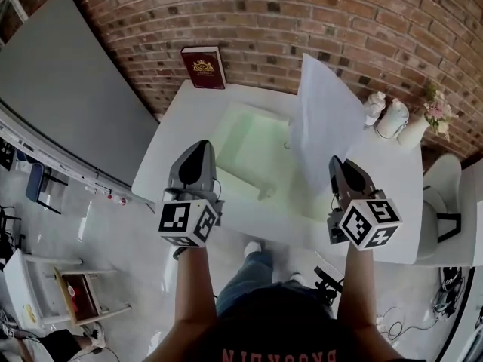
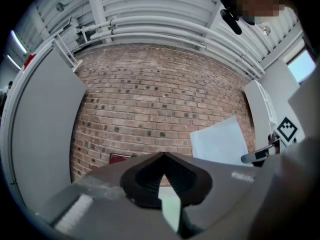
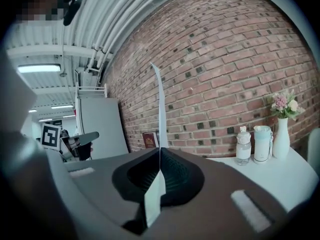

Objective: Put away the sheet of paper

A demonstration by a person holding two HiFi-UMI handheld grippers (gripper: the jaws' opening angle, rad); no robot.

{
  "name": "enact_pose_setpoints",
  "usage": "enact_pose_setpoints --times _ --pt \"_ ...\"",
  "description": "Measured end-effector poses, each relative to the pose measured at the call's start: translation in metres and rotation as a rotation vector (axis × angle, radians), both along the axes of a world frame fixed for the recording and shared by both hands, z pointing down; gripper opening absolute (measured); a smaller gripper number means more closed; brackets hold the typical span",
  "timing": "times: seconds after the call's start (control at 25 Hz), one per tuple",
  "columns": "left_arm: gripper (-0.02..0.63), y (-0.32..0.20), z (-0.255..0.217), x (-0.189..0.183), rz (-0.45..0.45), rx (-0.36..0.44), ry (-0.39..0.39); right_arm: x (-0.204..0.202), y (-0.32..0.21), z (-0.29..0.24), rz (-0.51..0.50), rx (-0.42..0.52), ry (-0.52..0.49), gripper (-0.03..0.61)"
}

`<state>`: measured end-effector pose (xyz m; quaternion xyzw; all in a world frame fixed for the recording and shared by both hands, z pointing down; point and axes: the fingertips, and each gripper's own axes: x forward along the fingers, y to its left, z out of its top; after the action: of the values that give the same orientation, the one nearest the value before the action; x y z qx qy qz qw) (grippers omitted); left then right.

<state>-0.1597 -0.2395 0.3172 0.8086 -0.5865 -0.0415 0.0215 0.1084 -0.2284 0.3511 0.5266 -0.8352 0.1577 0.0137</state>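
The white sheet of paper (image 1: 324,127) stands upright over the right side of the table, with my right gripper (image 1: 337,164) shut on its lower edge. In the right gripper view the paper (image 3: 162,119) shows edge-on, rising from the closed tips of the right gripper (image 3: 160,151). My left gripper (image 1: 200,148) hovers over the table's front left edge, apart from the sheet, its jaws meeting at the tip with nothing held. From the left gripper view the paper (image 2: 220,144) appears at the right, beyond the left gripper (image 2: 162,156).
A pale green mat (image 1: 256,149) lies on the white table (image 1: 189,127). A maroon book (image 1: 203,68) leans on the brick wall. Two bottles (image 1: 374,108) (image 1: 392,119) and a flower vase (image 1: 430,119) stand back right. A white chair (image 1: 445,194) is at the right.
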Motion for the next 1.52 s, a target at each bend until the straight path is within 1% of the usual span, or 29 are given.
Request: enact_pose_setpoints --times 0.24,0.4,0.6,0.76,0.84,1.12,1.24,1.32,1.52 --pt "-0.006 -0.043 0.015 -0.016 0.092 -0.032 -0.001 -0.022 -0.020 0.025 0.053 -0.081 -0.016 0.000" --pt "-0.005 -0.063 0.025 -0.018 0.142 -0.052 0.001 -0.034 -0.023 0.046 0.054 -0.146 -0.046 0.000" --pt "-0.005 -0.075 0.046 -0.017 0.171 -0.094 0.012 -0.040 -0.025 0.076 0.046 -0.238 -0.088 0.001" --pt "-0.006 -0.076 0.063 -0.015 0.174 -0.138 0.023 -0.040 -0.025 0.094 0.026 -0.297 -0.097 0.000" --pt "-0.005 -0.076 0.071 -0.012 0.171 -0.155 0.023 -0.041 -0.025 0.103 0.003 -0.325 -0.117 0.000" --pt "-0.005 -0.066 0.098 -0.006 0.144 -0.217 0.012 -0.033 -0.025 0.139 -0.043 -0.448 -0.295 0.001" --pt "-0.005 -0.064 0.103 -0.005 0.134 -0.229 0.007 -0.035 -0.022 0.154 -0.084 -0.517 -0.347 0.001" --pt "-0.005 -0.065 0.105 -0.005 0.127 -0.233 0.009 -0.034 -0.020 0.163 -0.100 -0.555 -0.349 0.002" --pt "-0.005 -0.066 0.108 -0.001 0.120 -0.239 0.012 -0.025 -0.024 0.185 -0.105 -0.631 -0.310 0.002"
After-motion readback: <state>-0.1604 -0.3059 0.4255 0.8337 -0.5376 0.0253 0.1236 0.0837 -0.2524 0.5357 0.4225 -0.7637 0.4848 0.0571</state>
